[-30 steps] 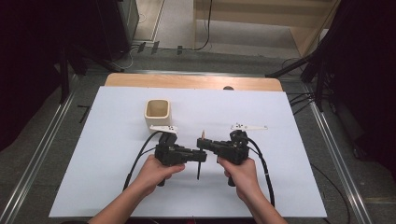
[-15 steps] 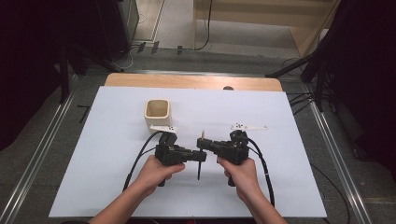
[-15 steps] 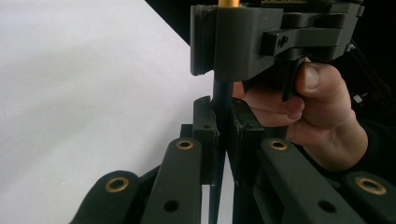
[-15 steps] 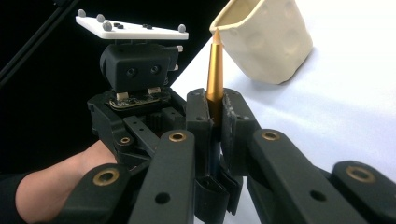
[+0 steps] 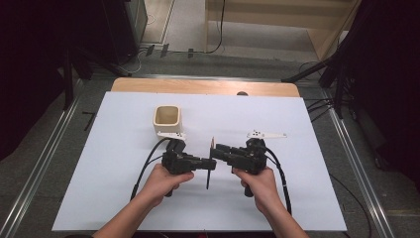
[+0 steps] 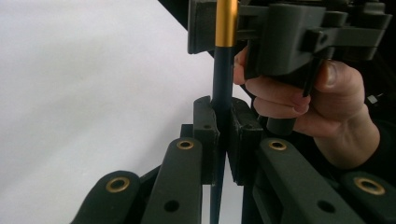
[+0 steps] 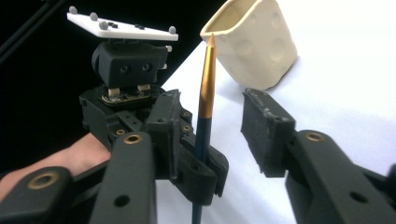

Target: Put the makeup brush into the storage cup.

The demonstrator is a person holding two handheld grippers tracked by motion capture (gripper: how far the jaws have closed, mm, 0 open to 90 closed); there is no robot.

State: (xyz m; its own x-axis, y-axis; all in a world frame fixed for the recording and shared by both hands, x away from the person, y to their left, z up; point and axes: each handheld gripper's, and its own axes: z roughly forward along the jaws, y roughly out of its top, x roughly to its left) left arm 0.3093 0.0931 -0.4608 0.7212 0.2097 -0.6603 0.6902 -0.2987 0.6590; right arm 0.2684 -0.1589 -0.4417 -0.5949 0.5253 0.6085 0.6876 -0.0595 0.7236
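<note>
A thin brush [image 5: 209,171] with a dark blue shaft and a gold end hangs upright above the white table, between the two hands. My left gripper [image 5: 210,163] is shut on the blue shaft [image 6: 221,84], its pads tight on both sides. My right gripper [image 5: 216,150] faces it from the right, a little higher up. Its jaws have just been opening and now stand apart around the gold end [image 7: 207,93], and the pads do not press on it. A cream cup [image 5: 167,120] stands empty behind the left hand.
The white table sheet [image 5: 99,188] stretches wide to the left, right and front of the hands. A wooden strip [image 5: 198,87] runs along its far edge. Metal rails [image 5: 44,163] flank the table, and black cables trail from both grippers.
The right gripper's jaws have parted from the brush's gold end. Both hands and the brush have stayed where they were.
</note>
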